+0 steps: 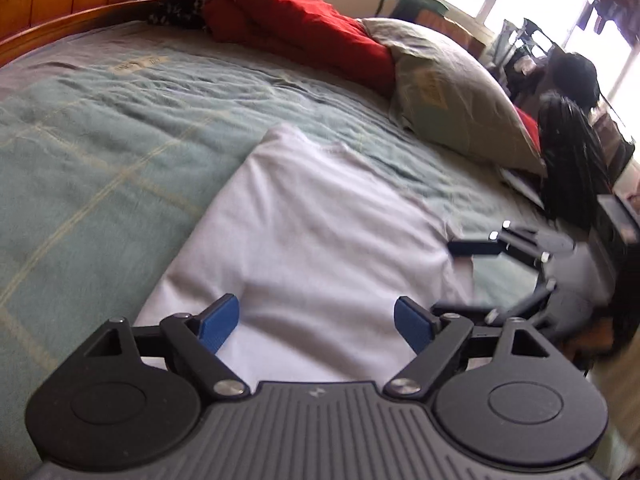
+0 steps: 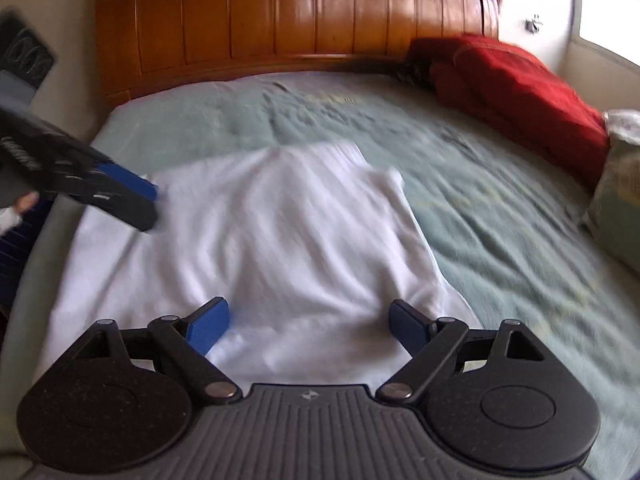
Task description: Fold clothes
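Both claws hang released, blue pads wide apart and gripping nothing: the left claw (image 1: 316,324) and right claw (image 2: 308,326) hover over a white garment (image 2: 256,232) spread flat on the green-covered bed (image 2: 500,208); a red blanket (image 2: 516,84) lies by the wooden headboard (image 2: 280,12).

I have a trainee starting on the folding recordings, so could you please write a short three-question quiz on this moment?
1. True or false: the left tool is clamped on the white garment.
2. What lies against the wooden headboard? A) a red blanket B) a blue towel C) a brown basket
3. Fill in: the white garment lies on a ____ bedspread.

Key
1. False: the blue pads stand wide apart above the cloth, gripping nothing; the right tool is open too.
2. A: the red blanket is bunched there, next to a pillow.
3. Green.
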Demonstrator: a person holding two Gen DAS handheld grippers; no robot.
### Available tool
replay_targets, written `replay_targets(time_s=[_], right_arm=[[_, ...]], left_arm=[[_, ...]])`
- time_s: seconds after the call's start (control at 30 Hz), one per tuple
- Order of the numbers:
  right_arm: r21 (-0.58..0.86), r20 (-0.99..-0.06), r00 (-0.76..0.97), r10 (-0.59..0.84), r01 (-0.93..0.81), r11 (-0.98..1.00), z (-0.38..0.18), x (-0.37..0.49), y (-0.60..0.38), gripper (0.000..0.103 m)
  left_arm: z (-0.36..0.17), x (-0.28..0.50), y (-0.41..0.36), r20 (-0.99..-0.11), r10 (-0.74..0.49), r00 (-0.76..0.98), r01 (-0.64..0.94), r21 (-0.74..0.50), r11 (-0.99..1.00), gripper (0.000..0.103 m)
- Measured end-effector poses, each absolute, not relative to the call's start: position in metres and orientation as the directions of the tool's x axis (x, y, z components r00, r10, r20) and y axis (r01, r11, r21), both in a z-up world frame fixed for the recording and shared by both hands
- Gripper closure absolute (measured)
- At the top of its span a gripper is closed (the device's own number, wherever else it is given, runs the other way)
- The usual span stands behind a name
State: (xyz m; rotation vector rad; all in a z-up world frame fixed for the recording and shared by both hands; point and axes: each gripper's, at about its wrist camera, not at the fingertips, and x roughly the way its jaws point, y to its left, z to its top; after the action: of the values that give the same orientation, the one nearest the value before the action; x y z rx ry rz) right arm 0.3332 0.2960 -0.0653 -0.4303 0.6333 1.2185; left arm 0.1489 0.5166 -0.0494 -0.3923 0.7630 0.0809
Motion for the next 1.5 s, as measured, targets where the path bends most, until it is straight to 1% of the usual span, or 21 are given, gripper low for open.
replay_targets(time_s=[0.17,0.27,0.33,0.4,0.47,0.5,0.63,0.73,0.8,0.87,0.93,1.0,1.03,1.07,1.13,1.23,1.3,1.4,1.5], right_arm=[[0.025,-0.649,0.223,0.727,-0.949,0.313,-0.051,0.33,0.28,0.012],[0.082,-0.611,0.141,0.779,-0.967,0.24,-0.038,0.311,0.277,0.012],[0.09,-0.605,0.086,0.791,-0.98,0.176,-0.039,0.293,0.28,0.011],[0.064,-0.639,0.062,0.767,-0.989,0.133,-0.046,0.277,0.286,0.011],[0.006,-0.679,0.084,0.729,-0.993,0.121,-0.059,0.267,0.289,0.011],[-0.017,-0.681,0.099,0.725,-0.993,0.119,-0.061,0.263,0.286,0.011],[0.023,-0.674,0.095,0.732,-0.988,0.149,-0.045,0.262,0.257,0.011],[0.01,-0.677,0.132,0.724,-0.982,0.188,-0.035,0.26,0.229,0.009],[0.006,-0.687,0.156,0.71,-0.976,0.219,-0.034,0.259,0.21,0.007],[0.021,-0.698,0.163,0.698,-0.969,0.247,-0.036,0.258,0.192,0.007],[0.039,-0.704,0.169,0.69,-0.961,0.275,-0.038,0.257,0.176,0.007],[0.056,-0.704,0.179,0.687,-0.951,0.304,-0.039,0.256,0.163,0.007],[0.064,-0.699,0.186,0.69,-0.945,0.32,-0.039,0.256,0.158,0.006],[0.073,-0.694,0.193,0.694,-0.94,0.334,-0.039,0.255,0.154,0.006],[0.095,-0.683,0.206,0.701,-0.926,0.365,-0.038,0.255,0.149,0.002],[0.158,-0.662,0.199,0.723,-0.905,0.394,-0.037,0.255,0.142,0.0],[0.211,-0.644,0.18,0.743,-0.892,0.399,-0.037,0.255,0.136,0.0],[0.248,-0.644,0.16,0.748,-0.881,0.402,-0.039,0.255,0.133,0.0],[0.246,-0.658,0.165,0.735,-0.875,0.417,-0.042,0.256,0.134,0.0]], left_arm=[[-0.039,0.139,0.505,-0.684,-0.058,0.727,-0.193,-0.285,0.939,0.018],[-0.043,0.135,0.494,-0.695,-0.083,0.714,-0.157,-0.275,0.948,0.014],[-0.049,0.132,0.486,-0.728,-0.048,0.684,-0.172,-0.225,0.959,0.014],[-0.046,0.126,0.481,-0.734,-0.024,0.679,-0.172,-0.19,0.967,0.014],[-0.039,0.123,0.476,-0.736,-0.021,0.677,-0.176,-0.189,0.966,0.014],[-0.035,0.122,0.473,-0.733,-0.021,0.68,-0.172,-0.188,0.967,0.014],[-0.027,0.123,0.447,-0.708,-0.066,0.704,-0.1,-0.191,0.976,0.012],[-0.033,0.126,0.421,-0.7,-0.117,0.705,-0.048,-0.211,0.976,0.011],[-0.04,0.129,0.406,-0.699,-0.172,0.694,-0.007,-0.246,0.969,0.011],[-0.05,0.134,0.392,-0.724,-0.242,0.646,0.039,-0.286,0.958,0.011],[-0.047,0.134,0.377,-0.737,-0.206,0.644,0.057,-0.222,0.973,0.011],[-0.038,0.136,0.37,-0.716,-0.186,0.673,0.07,-0.189,0.98,0.011],[-0.035,0.138,0.369,-0.694,-0.201,0.691,0.075,-0.208,0.975,0.011],[-0.033,0.141,0.369,-0.677,-0.215,0.704,0.078,-0.227,0.971,0.008],[-0.038,0.15,0.371,-0.692,-0.23,0.684,0.053,-0.267,0.962,0.007],[-0.045,0.163,0.373,-0.711,-0.253,0.656,0.017,-0.32,0.947,0.008],[-0.035,0.167,0.381,-0.686,-0.247,0.684,0.027,-0.315,0.949,0.007],[-0.016,0.186,0.406,-0.643,-0.186,0.743,-0.009,-0.287,0.958,0.007],[-0.018,0.224,0.44,-0.653,-0.091,0.752,-0.1,-0.25,0.963,0.007]])
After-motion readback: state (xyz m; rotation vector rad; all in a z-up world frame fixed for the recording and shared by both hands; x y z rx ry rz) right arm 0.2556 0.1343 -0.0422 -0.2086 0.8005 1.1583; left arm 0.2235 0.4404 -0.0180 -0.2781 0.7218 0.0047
